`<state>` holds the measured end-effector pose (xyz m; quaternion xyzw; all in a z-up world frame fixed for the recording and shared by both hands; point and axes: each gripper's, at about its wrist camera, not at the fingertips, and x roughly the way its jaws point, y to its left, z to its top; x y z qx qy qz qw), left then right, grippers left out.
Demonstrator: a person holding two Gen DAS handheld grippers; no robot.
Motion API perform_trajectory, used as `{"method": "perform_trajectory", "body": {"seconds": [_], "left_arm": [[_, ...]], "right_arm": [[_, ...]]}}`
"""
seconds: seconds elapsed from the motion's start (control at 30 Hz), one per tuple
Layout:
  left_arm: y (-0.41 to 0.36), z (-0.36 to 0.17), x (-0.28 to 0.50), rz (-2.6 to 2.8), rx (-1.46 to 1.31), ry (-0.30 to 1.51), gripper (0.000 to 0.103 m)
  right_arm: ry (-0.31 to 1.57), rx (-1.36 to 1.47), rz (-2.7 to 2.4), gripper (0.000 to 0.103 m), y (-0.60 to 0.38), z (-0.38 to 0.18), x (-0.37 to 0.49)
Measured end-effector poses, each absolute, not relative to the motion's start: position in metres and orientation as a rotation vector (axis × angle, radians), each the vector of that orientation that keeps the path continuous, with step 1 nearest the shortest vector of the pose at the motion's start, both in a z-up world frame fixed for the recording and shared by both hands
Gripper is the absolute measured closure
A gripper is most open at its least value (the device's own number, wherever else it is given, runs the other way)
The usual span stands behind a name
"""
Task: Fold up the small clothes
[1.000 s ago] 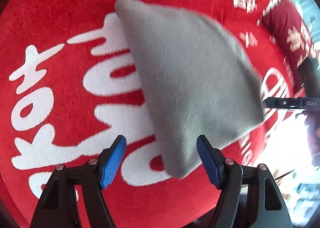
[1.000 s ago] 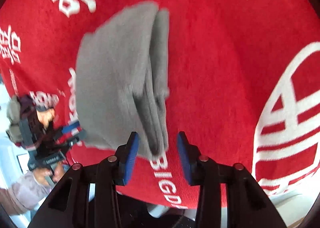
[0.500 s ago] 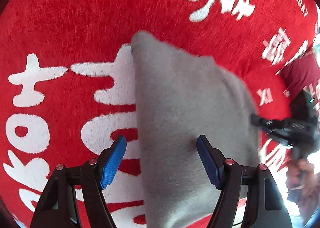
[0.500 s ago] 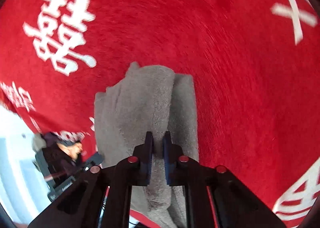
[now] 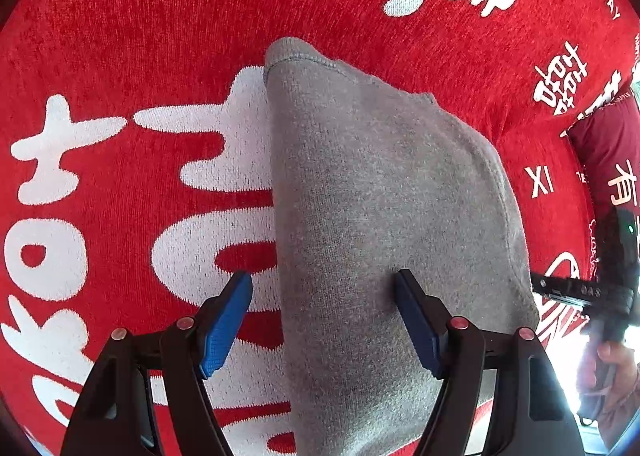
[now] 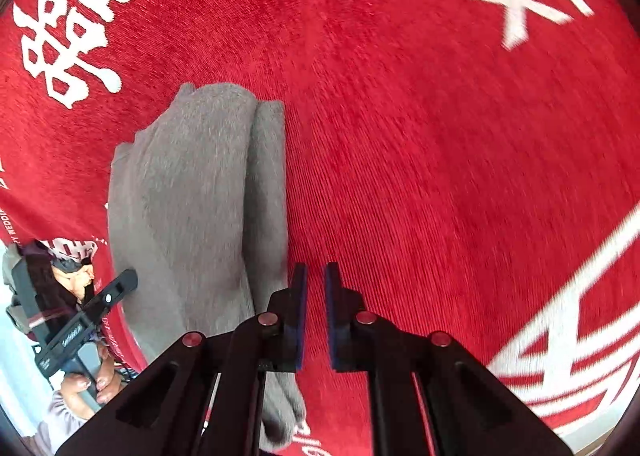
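Grey garment [image 5: 380, 215] on red cloth [image 5: 140, 35]; left tongs [image 5: 324, 320] agape; right tongs [image 6: 316, 316] closed, empty

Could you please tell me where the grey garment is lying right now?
The grey garment lies on the red cloth: in the left wrist view it runs up between the open left gripper fingers, and in the right wrist view it sits just left of the right gripper.

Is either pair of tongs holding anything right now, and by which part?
Nothing is held. Left tongs stand open astride an edge of the grey garment; right tongs have just been closing and are shut beside it, empty.
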<state>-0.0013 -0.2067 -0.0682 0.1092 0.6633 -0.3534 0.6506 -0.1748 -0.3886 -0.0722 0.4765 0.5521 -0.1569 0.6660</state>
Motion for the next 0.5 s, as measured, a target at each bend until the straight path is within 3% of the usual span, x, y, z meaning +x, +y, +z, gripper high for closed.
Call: {"method": "perform_trajectory", "body": {"seconds": [0.1, 0.17, 0.2, 0.23, 0.5], "left_arm": [[-0.206, -0.067, -0.002, -0.802, 0.255, 1.5, 0.029], [-0.207, -0.067, -0.002, -0.806, 0.256, 1.5, 0.029], [-0.207, -0.067, -0.003, -0.807, 0.257, 1.501, 0.029], [-0.207, -0.066, -0.003, -0.808, 0.257, 1.502, 0.029], [-0.199, -0.061, -0.004, -0.817, 0.218, 1.502, 0.029]], "right_arm": [[1.242, 1.093, -0.362, 0.088, -0.387, -0.069, -0.182], [1.231, 1.117, -0.369, 0.074, -0.387, -0.069, -0.187], [1.226, 1.125, -0.371, 0.059, -0.387, -0.069, -0.188], [1.216, 1.132, -0.371, 0.052, -0.39, -0.068, -0.189], [1.192, 1.125, -0.331, 0.05, -0.386, -0.069, -0.169]]}}
